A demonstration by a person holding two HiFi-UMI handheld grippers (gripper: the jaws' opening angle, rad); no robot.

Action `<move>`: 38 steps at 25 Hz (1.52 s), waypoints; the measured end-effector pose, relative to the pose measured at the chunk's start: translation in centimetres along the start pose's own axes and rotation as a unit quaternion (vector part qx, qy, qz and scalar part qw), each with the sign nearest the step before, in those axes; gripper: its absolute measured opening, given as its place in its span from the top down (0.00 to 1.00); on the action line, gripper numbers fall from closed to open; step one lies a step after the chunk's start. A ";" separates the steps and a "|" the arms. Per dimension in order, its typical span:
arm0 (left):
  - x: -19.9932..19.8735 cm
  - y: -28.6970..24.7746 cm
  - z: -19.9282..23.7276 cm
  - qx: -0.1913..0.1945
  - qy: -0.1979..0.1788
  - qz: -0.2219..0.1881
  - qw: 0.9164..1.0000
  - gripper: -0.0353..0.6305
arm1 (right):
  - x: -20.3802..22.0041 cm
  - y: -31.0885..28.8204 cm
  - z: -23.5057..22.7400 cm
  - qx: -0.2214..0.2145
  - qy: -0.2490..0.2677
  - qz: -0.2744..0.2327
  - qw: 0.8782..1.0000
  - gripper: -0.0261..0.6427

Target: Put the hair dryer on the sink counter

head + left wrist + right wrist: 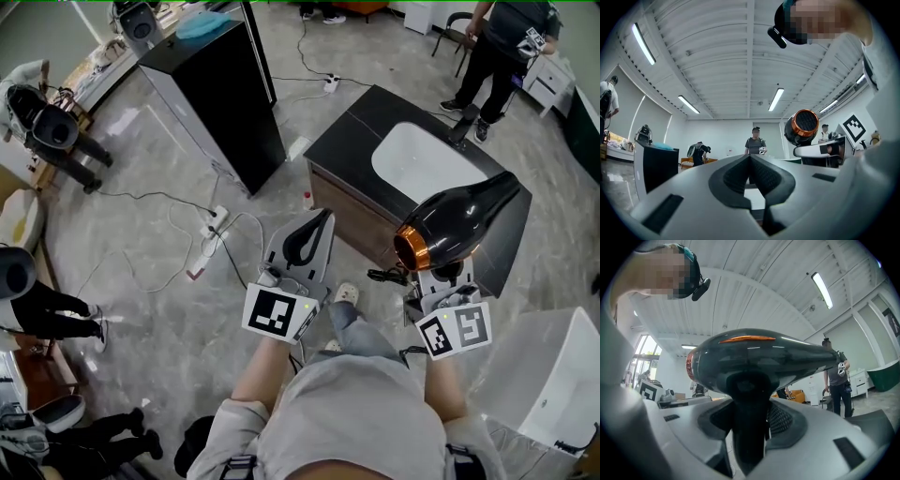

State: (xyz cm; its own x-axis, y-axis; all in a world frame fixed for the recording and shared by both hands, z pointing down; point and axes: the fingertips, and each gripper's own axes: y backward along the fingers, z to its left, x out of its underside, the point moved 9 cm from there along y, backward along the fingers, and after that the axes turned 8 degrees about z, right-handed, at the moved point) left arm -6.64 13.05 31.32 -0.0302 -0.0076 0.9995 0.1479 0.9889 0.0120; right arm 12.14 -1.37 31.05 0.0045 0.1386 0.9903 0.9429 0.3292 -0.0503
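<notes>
A black hair dryer [459,222] with a copper ring at its rear stands upright in my right gripper [446,274], whose jaws are shut on its handle. In the right gripper view the handle [749,427] fills the space between the pads and the body [759,357] lies across above them. The dryer hangs at the near edge of the dark sink counter [354,141], which has a white basin [427,161]. My left gripper [307,242] is held left of the counter, shut on nothing; its own view shows the tips [750,159] meeting and the dryer [802,125] at the right.
A tall black cabinet [220,94] stands left of the counter. A power strip with cables [208,239] lies on the marble floor. A white tub [553,375] is at the lower right. A person [502,52] stands behind the counter, near a black faucet [466,122].
</notes>
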 end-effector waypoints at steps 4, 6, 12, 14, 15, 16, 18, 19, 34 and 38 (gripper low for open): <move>0.1 -3.2 2.8 -0.001 0.000 0.001 1.000 0.93 | -0.4 -3.8 -1.2 -0.003 0.001 -0.003 1.000 0.68; -0.2 -5.0 4.4 0.001 -0.004 0.001 1.000 0.93 | -0.8 -6.1 -1.8 -0.004 0.001 -0.004 1.000 0.68; -0.8 -10.9 9.4 0.008 -0.015 -0.007 1.000 0.93 | -1.7 -12.7 -3.7 -0.009 -0.002 -0.017 1.000 0.68; -0.5 -12.2 10.4 0.011 -0.017 -0.011 1.000 0.93 | -1.5 -14.1 -4.2 -0.008 -0.003 -0.021 1.000 0.68; -0.2 -12.7 10.8 0.013 -0.018 -0.013 1.000 0.93 | -1.3 -14.7 -4.3 -0.006 -0.002 -0.022 1.000 0.68; 0.1 -13.2 11.3 0.015 -0.017 -0.014 1.000 0.93 | -1.2 -15.2 -4.5 -0.003 -0.001 -0.023 1.000 0.68; 0.5 -14.1 12.1 0.020 -0.014 -0.012 1.000 0.93 | -1.1 -16.2 -4.8 0.002 0.002 -0.022 1.000 0.68; 0.6 -14.6 12.4 0.023 -0.014 -0.010 1.000 0.93 | -1.1 -16.7 -5.0 0.004 0.003 -0.021 1.000 0.68; 1.6 -26.1 21.4 0.164 -0.008 -0.013 0.986 0.93 | -2.1 -25.8 -6.0 0.129 -0.010 -0.040 0.991 0.68; 1.3 -28.9 24.5 0.211 -0.009 -0.012 0.977 0.93 | -2.3 -29.0 -5.4 0.175 -0.011 -0.045 0.984 0.68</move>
State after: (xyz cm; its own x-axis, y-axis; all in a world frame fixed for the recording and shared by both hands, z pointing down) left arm -35.15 -11.91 31.58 -0.0464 -0.0317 0.9984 -0.2740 0.9616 0.0178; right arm -13.46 -16.31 30.92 -0.0840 0.1131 0.9900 0.7669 0.6417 -0.0082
